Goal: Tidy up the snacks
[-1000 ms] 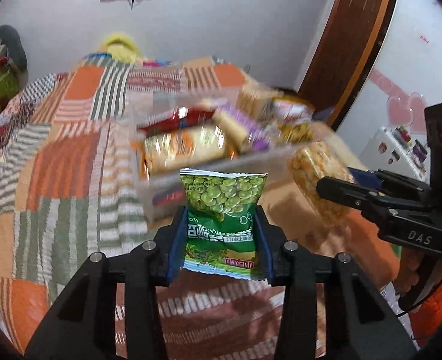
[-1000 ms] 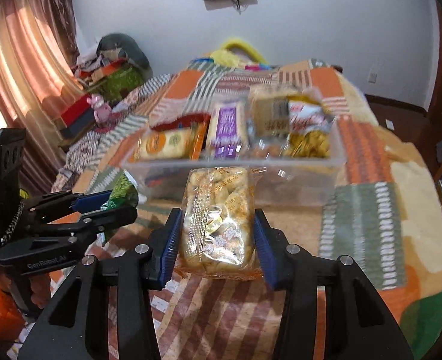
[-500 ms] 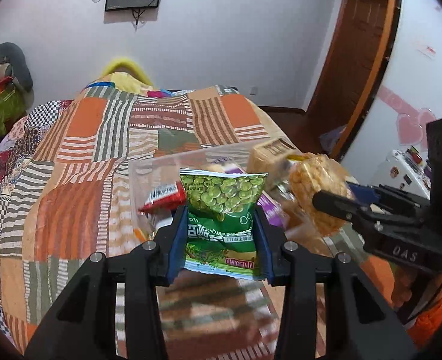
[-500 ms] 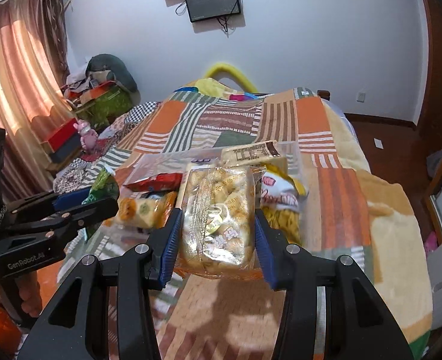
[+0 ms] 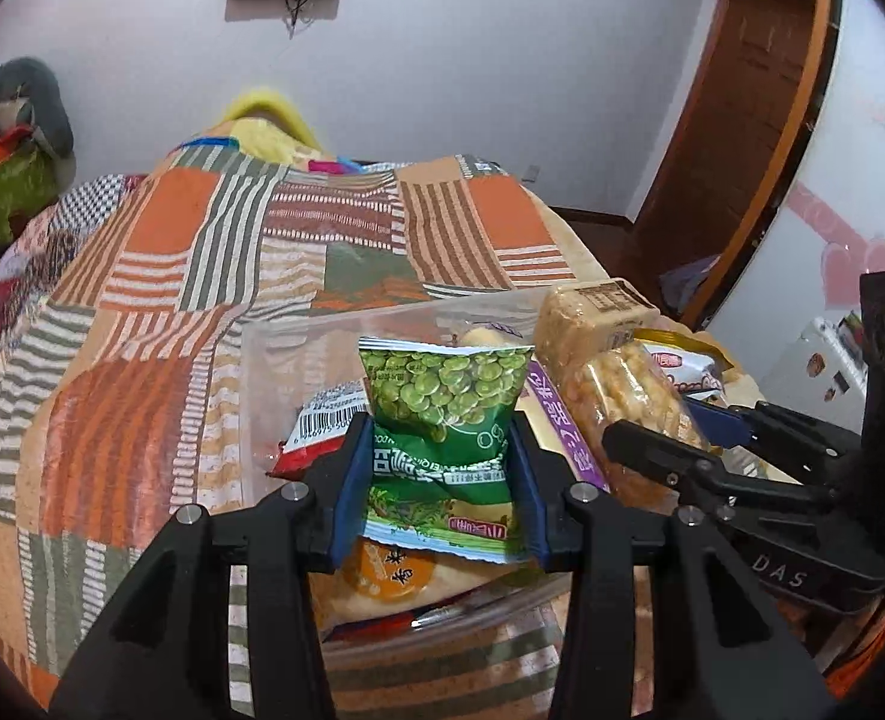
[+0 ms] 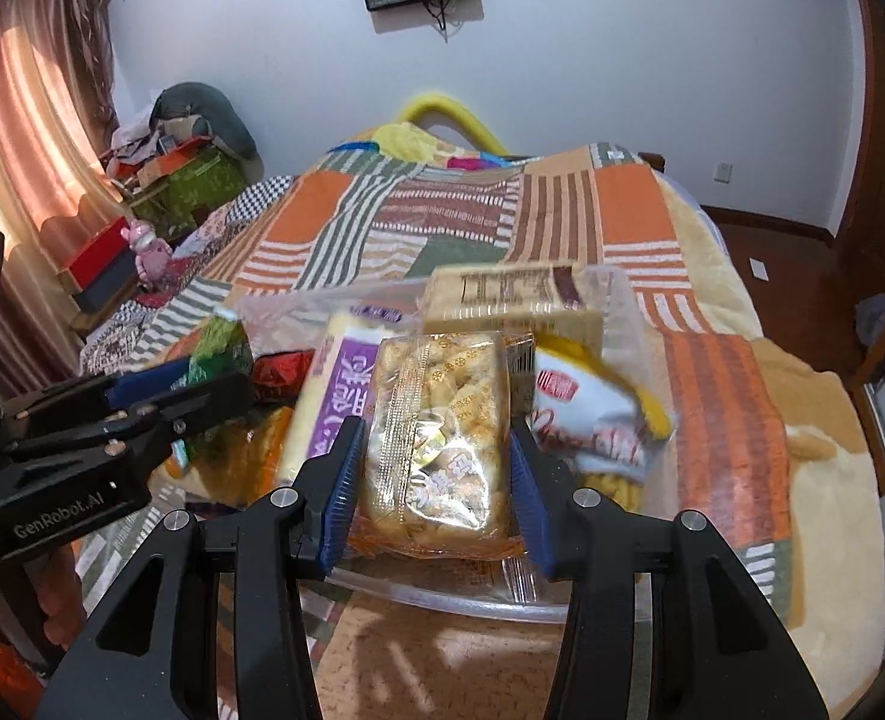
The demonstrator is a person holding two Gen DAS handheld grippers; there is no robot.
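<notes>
Holding one packet in each set of tongs, I have both hovering over the clear plastic bin (image 5: 274,360) that sits on the patchwork bed (image 5: 160,300). My left tongs (image 5: 439,483) pinch the green pea packet (image 5: 445,414) by its lower half, blue pads pressing its sides, so the printed top stands upright above the bin's near-left part. The pads have only just eased a touch, yet the packet is clamped between them, not dropped. My right tongs (image 6: 433,483) grip the clear bag of puffed snacks (image 6: 439,438) across its width, keeping it upright over the bin's near-middle.

Inside the bin, a red packet (image 5: 322,420) lies at the left, a purple-labelled bar (image 6: 346,396) leans in the middle, a tan boxed snack (image 6: 508,300) stands at the far side, and a white-and-yellow bag (image 6: 592,420) slumps at the right. An orange-labelled pack (image 5: 391,570) lies directly below the pea packet.

I judge the side grips are chosen so each packet can slot in edgewise among its neighbours. Both loads seem ready to lower and release; the crowded middle of the bin could make the puffed bag ride up on the others.
</notes>
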